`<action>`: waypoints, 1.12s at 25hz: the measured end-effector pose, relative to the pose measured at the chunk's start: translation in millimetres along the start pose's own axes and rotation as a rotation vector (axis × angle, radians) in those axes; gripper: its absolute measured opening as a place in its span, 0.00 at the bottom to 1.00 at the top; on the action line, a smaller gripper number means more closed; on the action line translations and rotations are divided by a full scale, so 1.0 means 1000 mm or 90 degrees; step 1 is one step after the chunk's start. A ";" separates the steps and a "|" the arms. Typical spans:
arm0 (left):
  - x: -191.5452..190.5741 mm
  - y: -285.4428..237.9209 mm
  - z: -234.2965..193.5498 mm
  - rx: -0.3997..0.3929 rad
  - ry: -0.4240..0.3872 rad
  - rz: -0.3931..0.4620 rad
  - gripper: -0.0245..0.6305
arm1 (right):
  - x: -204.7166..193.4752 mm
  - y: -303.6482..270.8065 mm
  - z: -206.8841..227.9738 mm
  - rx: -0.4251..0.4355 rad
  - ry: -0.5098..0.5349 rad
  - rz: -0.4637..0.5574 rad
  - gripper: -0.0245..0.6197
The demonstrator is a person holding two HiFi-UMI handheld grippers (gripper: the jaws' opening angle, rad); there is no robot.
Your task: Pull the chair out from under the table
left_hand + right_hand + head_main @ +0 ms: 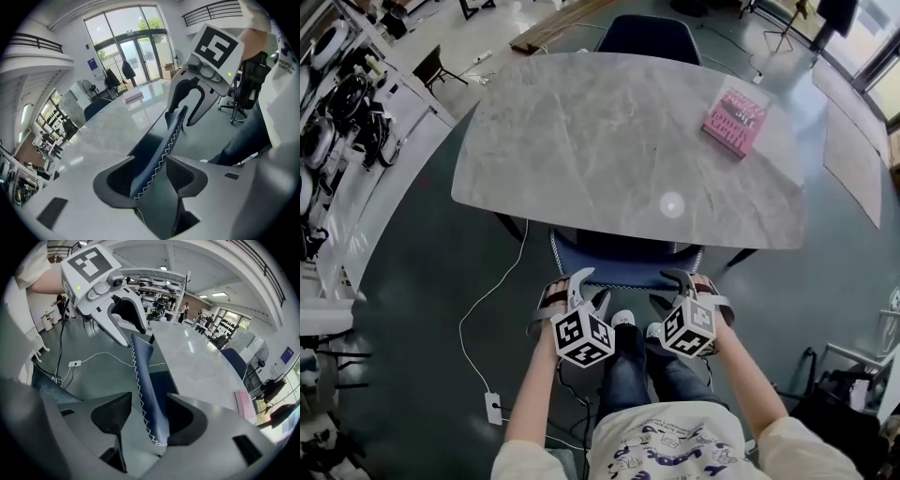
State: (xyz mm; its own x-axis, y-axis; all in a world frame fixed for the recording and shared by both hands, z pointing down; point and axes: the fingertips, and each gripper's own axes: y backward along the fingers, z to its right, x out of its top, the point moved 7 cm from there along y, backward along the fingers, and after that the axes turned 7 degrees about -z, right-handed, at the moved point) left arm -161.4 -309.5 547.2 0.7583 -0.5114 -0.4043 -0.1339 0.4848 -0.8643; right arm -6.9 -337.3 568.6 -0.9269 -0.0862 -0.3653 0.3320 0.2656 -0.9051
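The left gripper has its jaws spread apart, straddling the top edge of the chair, a dark blue one with white zigzag stitching along the rim. The backrest runs between the two pads nearer the left one, with a clear gap on the other side, so nothing is clamped. The right gripper is likewise spread, the same stitched backrest standing between its jaws close against the right-hand pad and well clear of the other. In the head view the left gripper and right gripper point steeply down side by side, one at each end of the backrest's curved top, each held in one of the person's hands. Each gripper view also shows the other gripper perched astride the backrest farther along. The chair is tucked in: its backrest stands just beside the near edge of the grey marble-patterned table, and its seat is hidden beneath the tabletop. The person's white shoes and jeans show directly behind the chair, between the two grippers. A pink book lies flat near the table's far right corner, well apart from the grippers. A second dark blue chair stands at the table's far side. On the dark floor to the left, a white cable trails from under the table to a white power strip.
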 end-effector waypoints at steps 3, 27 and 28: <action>0.000 -0.015 0.003 -0.014 -0.055 -0.039 0.38 | 0.001 -0.010 -0.001 -0.006 0.015 -0.022 0.40; 0.012 -0.053 0.018 -0.017 -0.259 -0.154 0.19 | -0.003 -0.034 0.000 -0.038 0.043 -0.082 0.22; 0.012 -0.052 0.018 -0.022 -0.267 -0.155 0.17 | -0.003 -0.034 0.000 -0.036 0.048 -0.082 0.21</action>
State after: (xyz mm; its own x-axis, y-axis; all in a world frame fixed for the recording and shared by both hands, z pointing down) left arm -134.2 -328.5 593.1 0.9609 -0.2738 -0.0408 0.0627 0.3590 -0.9312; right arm -15.4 -346.2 600.7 -0.9723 -0.0505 -0.2282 0.2019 0.3110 -0.9287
